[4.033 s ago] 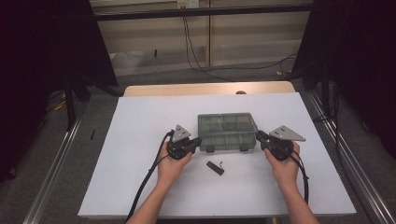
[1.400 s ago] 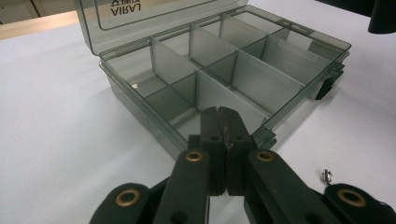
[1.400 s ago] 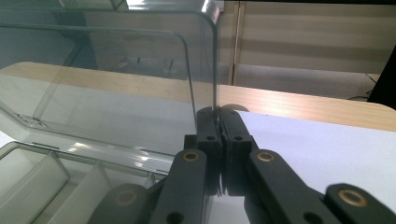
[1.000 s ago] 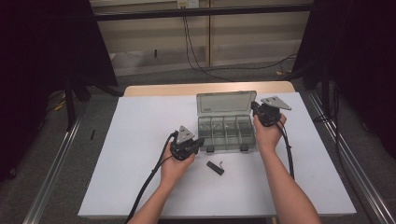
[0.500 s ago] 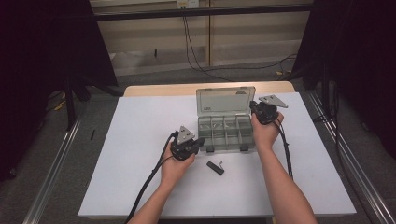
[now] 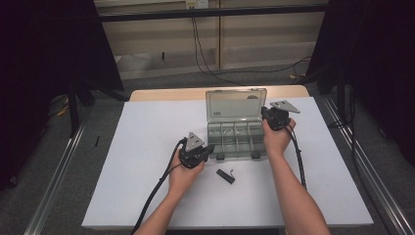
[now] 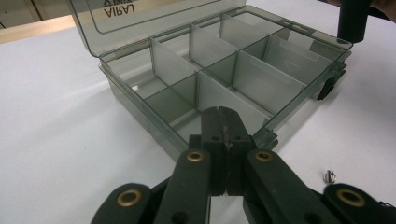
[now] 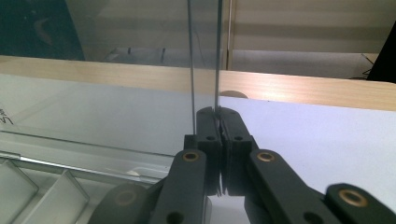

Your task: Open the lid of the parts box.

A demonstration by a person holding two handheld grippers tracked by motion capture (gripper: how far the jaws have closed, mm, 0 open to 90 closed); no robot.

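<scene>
A smoky clear compartment box [image 6: 235, 155] lies mid-table with its lid [image 6: 236, 104] standing upright at the back. My right gripper [image 6: 265, 113] is at the lid's right edge. In the right gripper view the gripper [image 8: 217, 114] is shut on the thin edge of the lid [image 8: 93, 107]. My left gripper [image 6: 211, 149] is shut at the box's front left corner with nothing between its jaws. In the left gripper view the gripper [image 7: 220, 114] hangs just over the front rim of the box [image 7: 135, 100], whose compartments look bare.
A small black piece [image 6: 225, 176] lies on the white table [image 6: 147, 132] in front of the box. A tiny screw [image 7: 329, 176] lies near the box's front. Two black latches [image 6: 220, 156] hang at the box's front wall. Beyond the wooden far edge [image 6: 161, 94] is floor with cables.
Four seconds ago the box was closed with a gripper at each side. The right gripper has since gone up and back with the lid, which now stands open. The left hand has stayed put.
</scene>
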